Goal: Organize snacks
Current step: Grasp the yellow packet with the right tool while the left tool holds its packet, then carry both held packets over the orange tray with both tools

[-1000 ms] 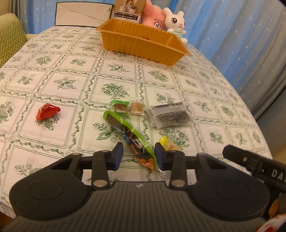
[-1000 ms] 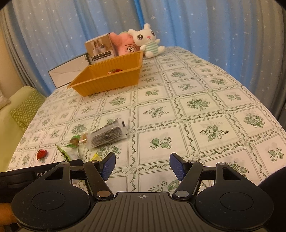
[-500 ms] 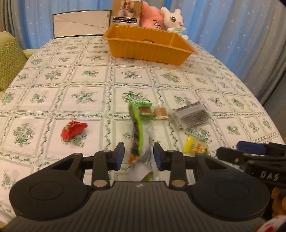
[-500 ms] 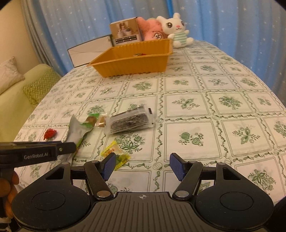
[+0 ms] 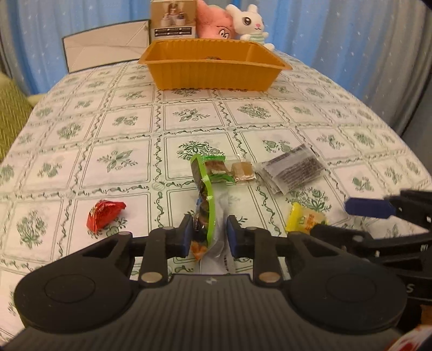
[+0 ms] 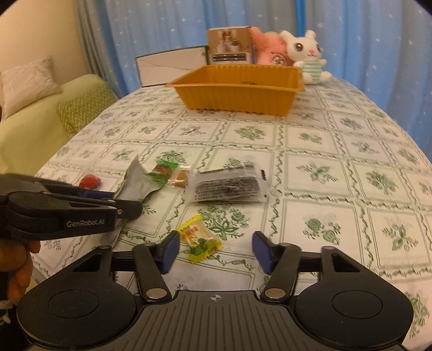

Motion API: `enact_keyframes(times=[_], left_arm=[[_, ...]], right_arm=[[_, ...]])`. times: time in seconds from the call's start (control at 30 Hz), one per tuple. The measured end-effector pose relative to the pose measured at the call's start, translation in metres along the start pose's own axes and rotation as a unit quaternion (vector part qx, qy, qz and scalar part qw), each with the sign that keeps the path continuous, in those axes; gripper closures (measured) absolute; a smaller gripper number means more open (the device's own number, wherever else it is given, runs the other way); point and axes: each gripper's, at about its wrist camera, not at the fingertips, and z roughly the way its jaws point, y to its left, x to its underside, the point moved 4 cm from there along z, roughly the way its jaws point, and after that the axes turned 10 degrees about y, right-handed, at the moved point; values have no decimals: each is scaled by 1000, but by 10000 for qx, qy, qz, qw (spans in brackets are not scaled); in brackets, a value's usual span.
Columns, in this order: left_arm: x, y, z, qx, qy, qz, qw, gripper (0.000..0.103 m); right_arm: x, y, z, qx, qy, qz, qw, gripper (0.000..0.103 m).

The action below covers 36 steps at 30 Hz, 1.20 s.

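My left gripper point(image 5: 210, 235) is shut on a long green-edged snack bag point(image 5: 205, 199) and holds it up edge-on above the table; the bag's silver back shows in the right wrist view point(image 6: 137, 182). My right gripper point(image 6: 214, 252) is open and empty, with a yellow candy packet point(image 6: 198, 240) on the cloth between its fingers. A small green snack point(image 5: 216, 170), a brown caramel point(image 5: 243, 171), a clear bag of dark snacks point(image 5: 293, 168) and a red foil candy point(image 5: 104, 216) lie on the table. An orange tray point(image 5: 213, 66) stands far back.
A brown box point(image 5: 172, 20), a pink plush point(image 5: 214, 23) and a white bunny plush point(image 5: 249, 21) stand behind the tray. A white folded card point(image 5: 105, 51) stands at the back left. A green sofa with cushions point(image 6: 54, 116) is left of the table.
The left gripper has lifted the green snack bag off the table and turned to face the tray. The right gripper has moved left and now has the yellow packet between its fingers.
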Motion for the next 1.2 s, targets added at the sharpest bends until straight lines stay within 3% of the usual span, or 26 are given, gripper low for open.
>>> enact_keyframes(times=[0.33, 0.43, 0.87, 1.2], left_arm=[[2, 4, -2, 141, 15, -159, 9998, 79], [1, 3, -2, 115, 15, -149, 9998, 79], [0, -1, -1, -125, 61, -39, 9999, 80], [4, 7, -27, -200, -102, -252, 9994, 80]], right_arm=[[-2, 15, 17, 93, 40, -623, 9980, 65], [-1, 17, 17, 102, 57, -686, 9976, 75], [4, 6, 4, 185, 0, -208, 9996, 76], [0, 2, -15, 250, -269, -6, 9993, 76]])
